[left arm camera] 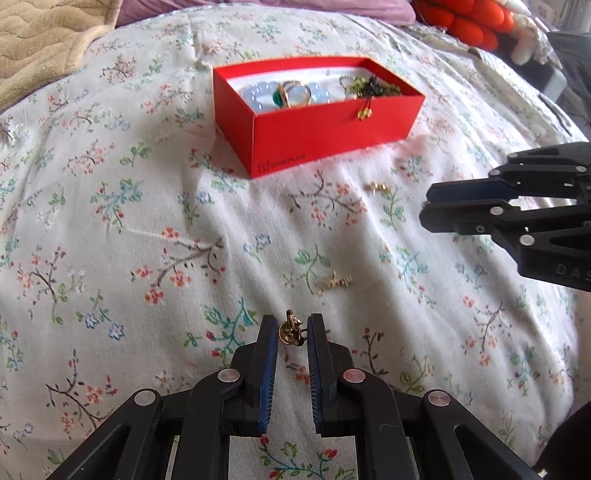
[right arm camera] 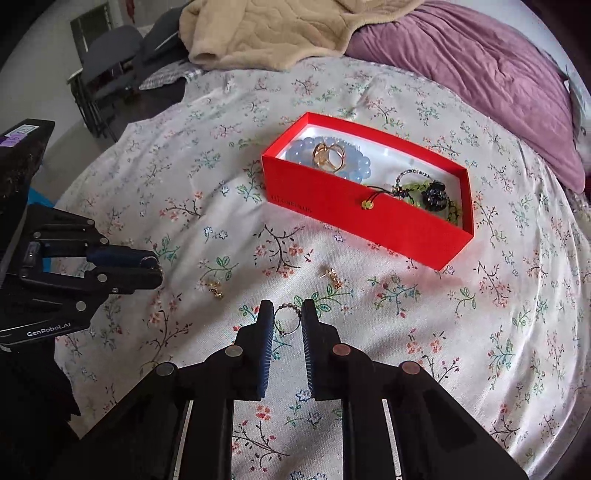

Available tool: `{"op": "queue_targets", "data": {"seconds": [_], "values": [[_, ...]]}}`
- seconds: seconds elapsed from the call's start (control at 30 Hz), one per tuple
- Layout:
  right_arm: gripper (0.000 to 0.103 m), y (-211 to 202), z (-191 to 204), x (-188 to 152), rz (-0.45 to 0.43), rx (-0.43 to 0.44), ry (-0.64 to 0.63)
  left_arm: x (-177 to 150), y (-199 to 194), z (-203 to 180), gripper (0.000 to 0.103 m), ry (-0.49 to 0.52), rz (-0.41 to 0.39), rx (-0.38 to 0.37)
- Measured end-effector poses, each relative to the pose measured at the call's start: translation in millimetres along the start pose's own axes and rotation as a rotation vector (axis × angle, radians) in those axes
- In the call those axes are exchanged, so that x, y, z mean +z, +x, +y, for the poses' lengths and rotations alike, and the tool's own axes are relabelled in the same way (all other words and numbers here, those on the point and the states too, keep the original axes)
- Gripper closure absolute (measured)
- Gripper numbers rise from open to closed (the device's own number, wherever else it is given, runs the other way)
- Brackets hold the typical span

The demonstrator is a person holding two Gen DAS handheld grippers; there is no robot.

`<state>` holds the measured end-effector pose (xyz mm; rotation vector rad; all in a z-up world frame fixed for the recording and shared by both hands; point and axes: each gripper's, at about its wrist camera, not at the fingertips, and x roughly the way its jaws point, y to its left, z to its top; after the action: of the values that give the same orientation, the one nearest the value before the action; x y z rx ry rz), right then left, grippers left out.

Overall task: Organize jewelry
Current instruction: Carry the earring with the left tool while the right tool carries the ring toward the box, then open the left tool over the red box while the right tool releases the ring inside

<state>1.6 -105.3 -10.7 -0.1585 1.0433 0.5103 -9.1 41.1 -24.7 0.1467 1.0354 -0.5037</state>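
Observation:
A red box (left arm camera: 325,127) (right arm camera: 369,221) on the floral bedspread holds a blue bead bracelet (right arm camera: 354,166), gold rings (left arm camera: 291,94) and a green and black beaded piece (right arm camera: 432,194). My left gripper (left arm camera: 291,325) is shut on a small gold earring (left arm camera: 291,330). My right gripper (right arm camera: 287,312) is shut on a thin beaded ring (right arm camera: 290,319); it also shows at the right of the left wrist view (left arm camera: 428,208). Two gold earrings (left arm camera: 334,282) (left arm camera: 376,186) lie loose on the cloth between the grippers and the box; the right wrist view shows them too (right arm camera: 216,288) (right arm camera: 332,277).
A beige blanket (right arm camera: 280,29) and a purple pillow (right arm camera: 480,74) lie behind the box. An orange object (left arm camera: 469,18) sits at the far right of the bed. A dark chair (right arm camera: 107,70) stands beyond the bed's left edge.

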Motion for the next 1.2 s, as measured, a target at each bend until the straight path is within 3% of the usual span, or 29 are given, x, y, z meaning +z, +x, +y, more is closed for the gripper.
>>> {"op": "queue_targets", "data": {"seconds": [0.43,0.8,1.2], "values": [[0.087,-21.1,-13.9,22.9,-0.077,-0.06,0.036,48.3,-23.3,-4.9,0.093,-0.006,-0.109,0.029],[0.087,-29.8,-31.3,48.6,-0.139,-0.084,0.096,91.0,-16.7,-4.2,0.093,-0.076,-0.142,0.022],[0.087,-20.7,-91.1,69.4,-0.176,-0.046,0.322,127.7,19.1,-8.0,0.093,-0.195,-0.157,-0.036]]}}
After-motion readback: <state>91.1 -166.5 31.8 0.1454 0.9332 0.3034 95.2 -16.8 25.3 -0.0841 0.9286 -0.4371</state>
